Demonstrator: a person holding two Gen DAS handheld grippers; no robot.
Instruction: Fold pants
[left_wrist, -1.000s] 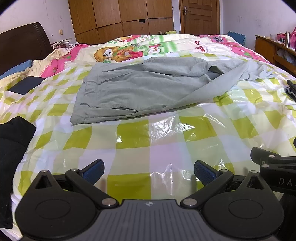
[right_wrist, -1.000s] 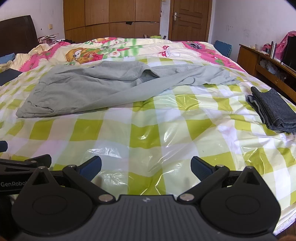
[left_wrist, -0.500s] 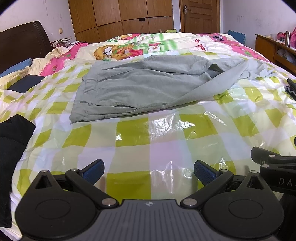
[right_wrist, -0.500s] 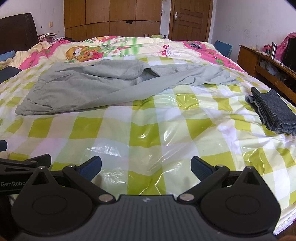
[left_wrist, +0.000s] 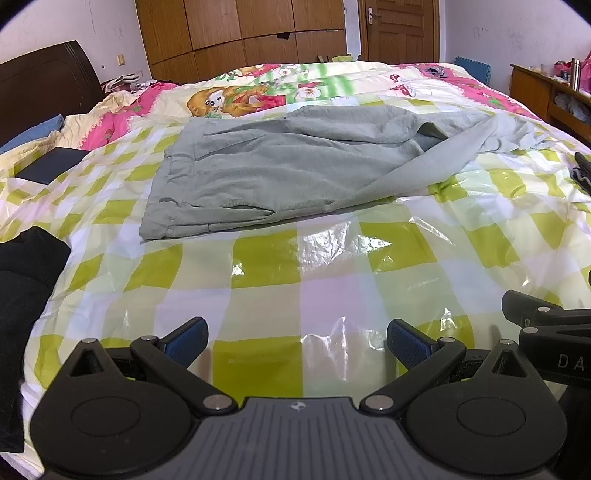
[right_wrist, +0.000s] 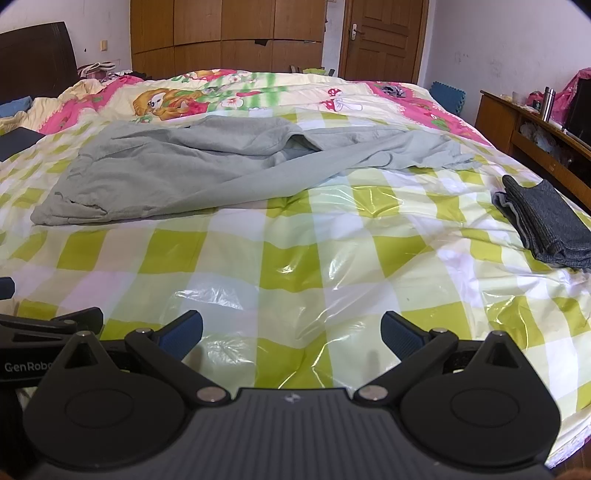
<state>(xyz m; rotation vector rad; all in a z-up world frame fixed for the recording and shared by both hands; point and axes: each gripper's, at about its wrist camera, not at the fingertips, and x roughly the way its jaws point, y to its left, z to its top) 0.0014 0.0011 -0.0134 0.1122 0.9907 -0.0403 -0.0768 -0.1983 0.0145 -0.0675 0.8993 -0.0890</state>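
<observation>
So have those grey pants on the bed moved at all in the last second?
Cannot tell. The grey pants sit slightly lower in the left view, but so does the pink cartoon quilt behind them, so the camera probably shifted, not the pants.

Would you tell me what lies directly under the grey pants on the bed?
The grey pants lie on a green-and-white checked cover with a glossy plastic look, which runs out from under them on all visible sides. Whatever else is beneath the fabric is covered.

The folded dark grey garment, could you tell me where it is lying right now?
In the right wrist view the folded dark grey garment lies at the bed's right edge, on the checked cover, right of the grey pants.
</observation>
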